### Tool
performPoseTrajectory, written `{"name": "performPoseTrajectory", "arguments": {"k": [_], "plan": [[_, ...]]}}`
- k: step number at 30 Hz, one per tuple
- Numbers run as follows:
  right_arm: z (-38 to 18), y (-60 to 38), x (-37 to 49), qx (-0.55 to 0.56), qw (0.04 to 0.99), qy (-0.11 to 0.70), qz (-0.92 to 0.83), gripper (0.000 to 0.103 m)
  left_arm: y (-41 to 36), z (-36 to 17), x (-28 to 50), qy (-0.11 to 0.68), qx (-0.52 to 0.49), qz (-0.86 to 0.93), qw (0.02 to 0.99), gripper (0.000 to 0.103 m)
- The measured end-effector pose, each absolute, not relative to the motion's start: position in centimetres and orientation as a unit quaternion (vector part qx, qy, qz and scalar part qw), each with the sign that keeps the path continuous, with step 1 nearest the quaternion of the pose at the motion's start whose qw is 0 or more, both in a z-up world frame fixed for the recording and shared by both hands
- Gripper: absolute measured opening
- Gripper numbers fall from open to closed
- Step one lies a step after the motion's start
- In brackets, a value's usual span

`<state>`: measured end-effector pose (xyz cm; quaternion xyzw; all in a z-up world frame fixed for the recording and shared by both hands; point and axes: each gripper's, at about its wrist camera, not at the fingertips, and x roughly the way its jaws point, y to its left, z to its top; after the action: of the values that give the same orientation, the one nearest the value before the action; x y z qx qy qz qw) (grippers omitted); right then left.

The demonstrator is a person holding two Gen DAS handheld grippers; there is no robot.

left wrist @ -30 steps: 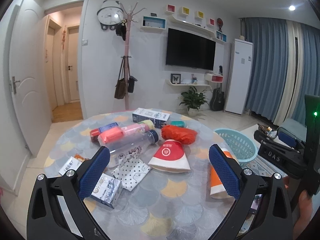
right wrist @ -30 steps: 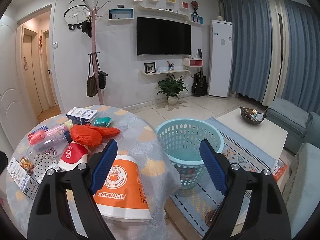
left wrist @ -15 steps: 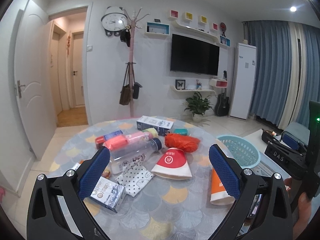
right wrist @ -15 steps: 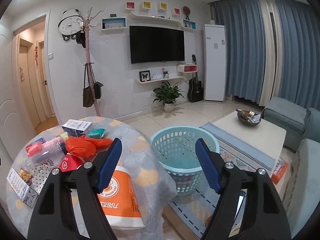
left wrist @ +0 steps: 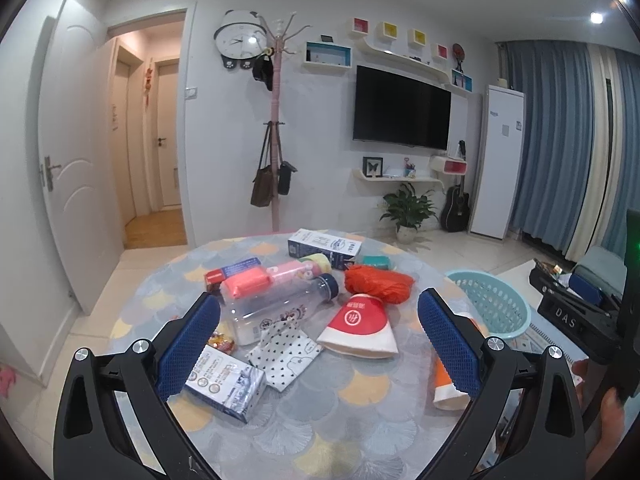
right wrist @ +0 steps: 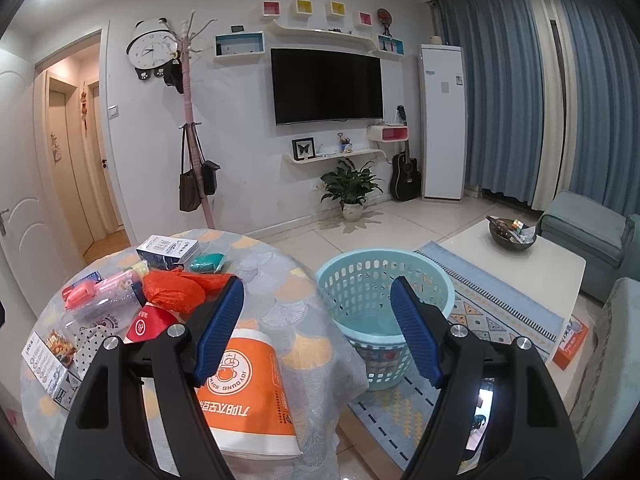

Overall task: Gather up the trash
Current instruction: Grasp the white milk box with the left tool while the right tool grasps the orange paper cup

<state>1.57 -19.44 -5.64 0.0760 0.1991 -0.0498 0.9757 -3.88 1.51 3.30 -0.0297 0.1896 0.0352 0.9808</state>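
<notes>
Both my grippers have lifted and drawn back over the last second; the bench (left wrist: pixel 360 412) sits lower in each view and more ceiling shows. Nothing on it has shifted. Left gripper (left wrist: pixel 318 344) hangs above the litter, fingers spread wide, holding nothing: clear bottle (left wrist: pixel 276 308), red paper cone (left wrist: pixel 358 330), polka-dot wrapper (left wrist: pixel 286 354), small carton (left wrist: pixel 226 382), orange bag (left wrist: pixel 378 282) all lie loose. Right gripper (right wrist: pixel 318 330) also wide open and empty, the orange cup (right wrist: pixel 244 392) on its side at the bench edge just under its left finger, the teal basket (right wrist: pixel 384 280) on the floor beside the bench, apparently empty. My read: collection not begun; this is a survey pause, and the orange cup looks the nearest first pick.
</notes>
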Motion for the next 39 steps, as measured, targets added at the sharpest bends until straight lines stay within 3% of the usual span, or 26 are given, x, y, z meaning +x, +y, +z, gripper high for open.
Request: {"name": "performPoseTrajectory", "arguments": {"k": [13,20,24,29,39], "plan": [[-9.3,-18.3,2.3,0.056,0.962,0.266,-0.001,0.072,8.0,-0.1,-3.6,0.24,-0.064,0.081,0.965,0.096],[-11.8,-17.8,4.7,0.094,0.933,0.341,0.06,0.072,14.7,-2.6,-4.1,0.314,-0.125,0.135,0.931,0.096],[-13.0,-17.2,5.6,0.1,0.921,0.369,0.076,0.074,17.4,-4.6,-2.3,0.358,-0.213,0.105,0.903,0.096],[-13.5,-16.7,6.4,0.115,0.906,0.396,0.097,0.074,17.6,-6.1,-0.4,0.382,-0.264,0.092,0.881,0.095],[-14.9,-14.5,8.0,0.118,0.884,0.438,0.113,0.074,15.2,-7.2,4.0,0.428,-0.241,0.167,0.855,0.096]]}}
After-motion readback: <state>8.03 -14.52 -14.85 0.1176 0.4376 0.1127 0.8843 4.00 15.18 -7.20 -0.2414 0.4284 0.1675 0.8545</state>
